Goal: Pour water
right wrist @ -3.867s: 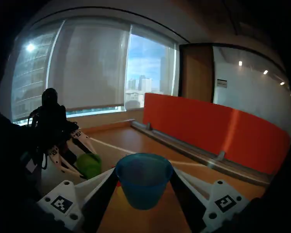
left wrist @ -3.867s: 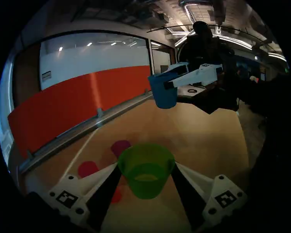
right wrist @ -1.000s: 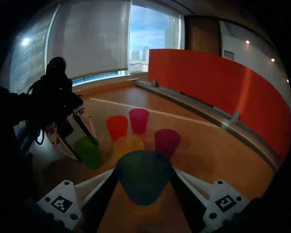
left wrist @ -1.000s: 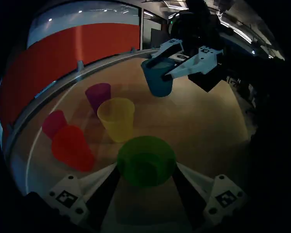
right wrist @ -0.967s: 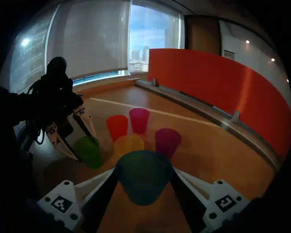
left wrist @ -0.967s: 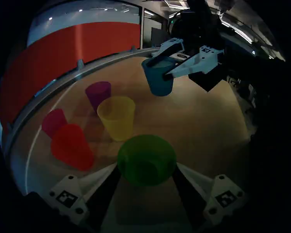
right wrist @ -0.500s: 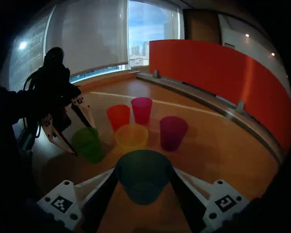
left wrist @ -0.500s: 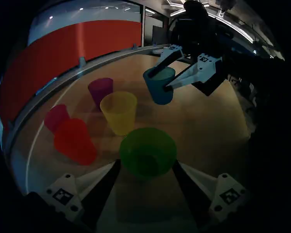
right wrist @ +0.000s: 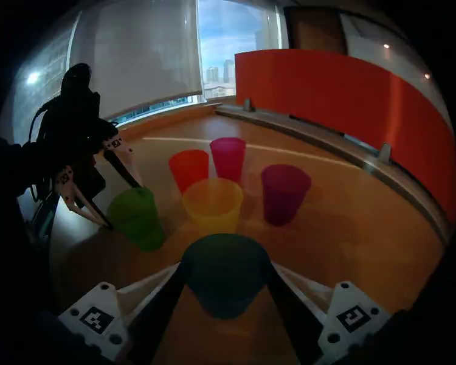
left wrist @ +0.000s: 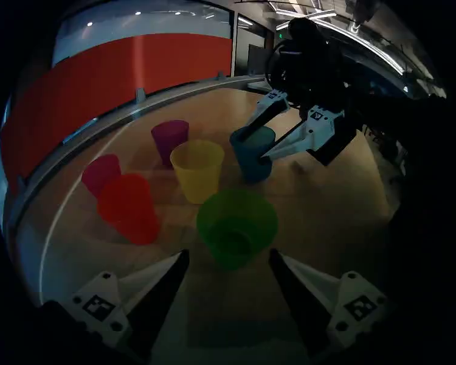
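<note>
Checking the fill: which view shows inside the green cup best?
The left gripper view looks down into the green cup, to its bottom. The right gripper view shows the cup from the side, mostly its outer wall.

- Table (right wrist: 362, 255): light wooden top with a pale line running across it.
- Yellow cup (right wrist: 214, 204): upright, in the middle of the group.
- Orange cup (right wrist: 188, 169) and pink cup (right wrist: 228, 157): upright, just beside each other, behind the yellow one.
- Purple cup (right wrist: 284, 191): upright, set off to one side.
- Green cup (right wrist: 135, 218): upright, near the yellow one.
- Blue cup (left wrist: 252, 152): base at the tabletop; whether it touches cannot be told.
</note>
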